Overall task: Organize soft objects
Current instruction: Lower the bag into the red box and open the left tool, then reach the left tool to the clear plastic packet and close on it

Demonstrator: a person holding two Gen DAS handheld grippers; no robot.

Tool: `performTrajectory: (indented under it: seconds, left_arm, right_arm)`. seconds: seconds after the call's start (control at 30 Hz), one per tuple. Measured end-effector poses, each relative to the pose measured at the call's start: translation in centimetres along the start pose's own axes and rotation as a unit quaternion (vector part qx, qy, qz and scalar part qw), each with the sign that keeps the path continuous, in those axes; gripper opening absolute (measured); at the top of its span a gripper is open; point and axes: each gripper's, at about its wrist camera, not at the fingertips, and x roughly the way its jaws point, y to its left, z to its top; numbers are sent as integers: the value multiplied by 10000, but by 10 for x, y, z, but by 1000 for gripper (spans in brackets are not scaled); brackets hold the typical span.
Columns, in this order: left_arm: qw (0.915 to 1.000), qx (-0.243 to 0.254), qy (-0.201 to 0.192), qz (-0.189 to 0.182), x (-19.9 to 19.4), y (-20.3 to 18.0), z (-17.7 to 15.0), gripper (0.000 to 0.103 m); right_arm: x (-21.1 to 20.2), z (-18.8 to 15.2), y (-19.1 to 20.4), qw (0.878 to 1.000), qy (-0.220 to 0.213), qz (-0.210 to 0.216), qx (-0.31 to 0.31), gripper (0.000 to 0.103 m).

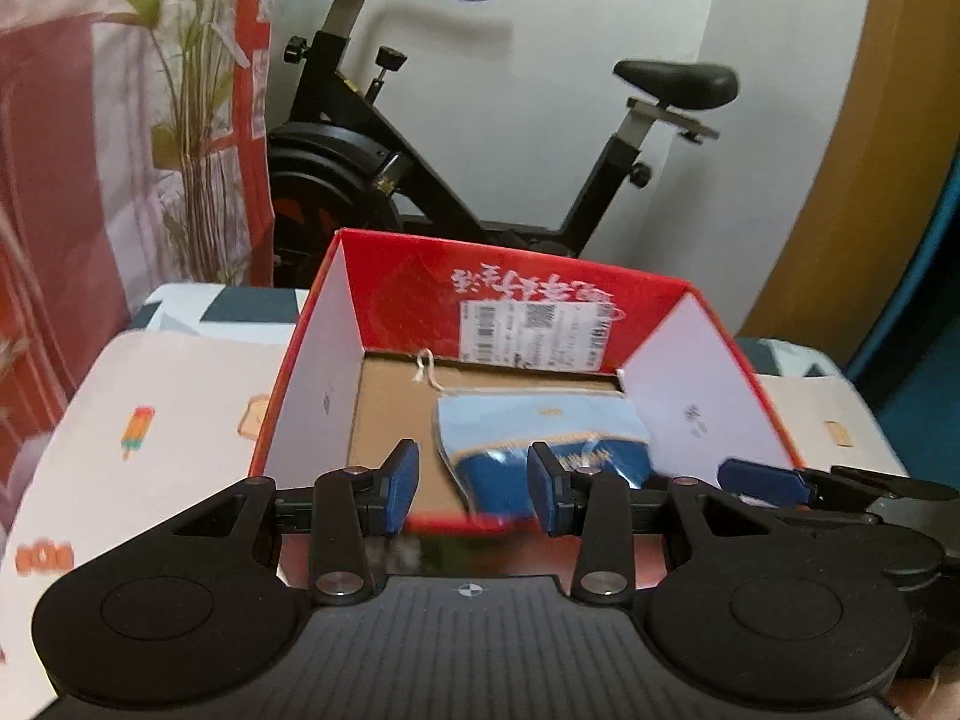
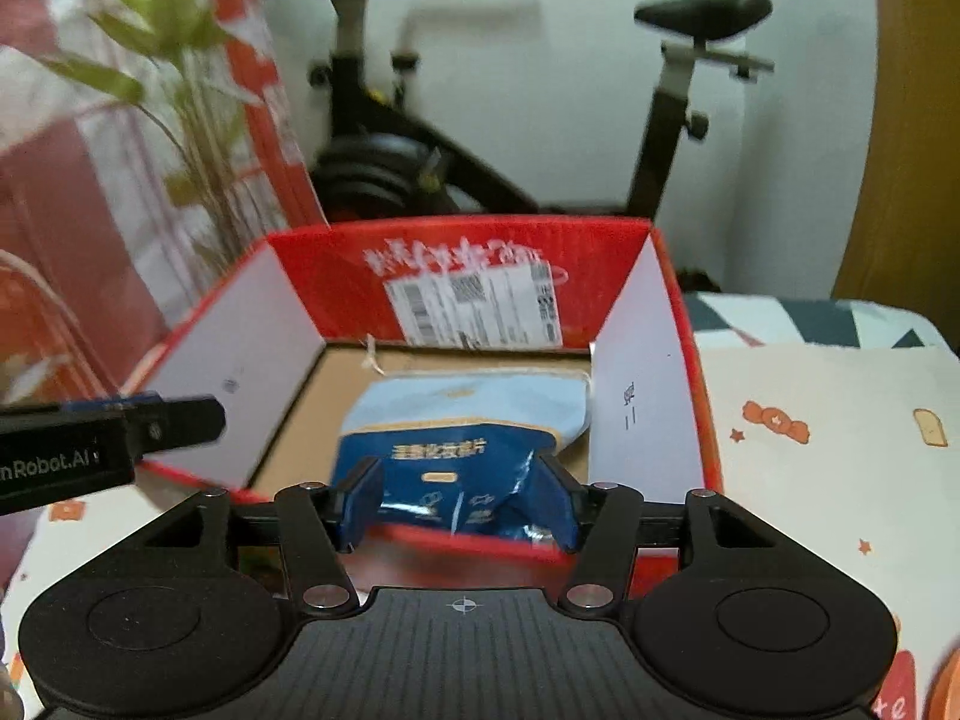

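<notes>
Your left gripper (image 1: 473,489) hangs over the near rim of the red box (image 1: 318,324) with its jaws apart and nothing between the pads; the blue pouch (image 1: 540,450) seen between them lies farther off, on the box floor. Your right gripper (image 2: 459,507) is also at the near rim, jaws apart. The pouch (image 2: 462,450) sits in the gap between its blue pads (image 2: 360,498), and motion blur hides whether either pad touches the foil. Judged from the spread of the jaws and the pouch resting on the floor, treat it as released, not clamped.

Both tools point down into the box from the same side, the likely reason being that the near wall is the lowest way in.

The red box stands open on the patterned tabletop (image 2: 828,480), its flaps upright on the left, right and far sides, a shipping label (image 2: 480,306) on the far flap. Inside is a brown cardboard floor with a single item on it: the soft two-tone blue pouch, lying toward the right wall. The rest of the floor is bare.

Behind the table stand an exercise bike (image 1: 432,138) and a green plant (image 1: 198,120).
</notes>
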Motion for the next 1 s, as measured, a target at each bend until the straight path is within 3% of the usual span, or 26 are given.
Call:
performTrajectory:
  seconds: [0.13, 0.23, 0.33, 0.73, 0.87, 1.0]
  left_arm:
    - [9997, -113, -132, -151, -32, 1, -26, 41]
    - [9997, -107, -198, -127, -54, 1, -49, 41]
    - [9994, -145, -321, -23, -71, 2, -73, 41]
    - [9999, -163, 42, 38, -92, 4, -144, 41]
    - [9997, -127, 189, 4, -93, 2, -163, 42]
    - [9996, -32, 278, -67, -92, -2, -172, 43]
  right_arm:
    - [-40, -25, 2, 9979, -553, 338, 12, 52]
    - [-59, -44, 3, 9956, -714, 606, 44, 52]
    - [-68, -63, 1, 9948, -620, 789, 148, 52]
    - [-102, -129, -5, 9944, -459, 940, -123, 53]
    - [-111, -143, -15, 9943, -439, 935, -255, 71]
    - [-106, -155, -22, 9966, -224, 740, -275, 74]
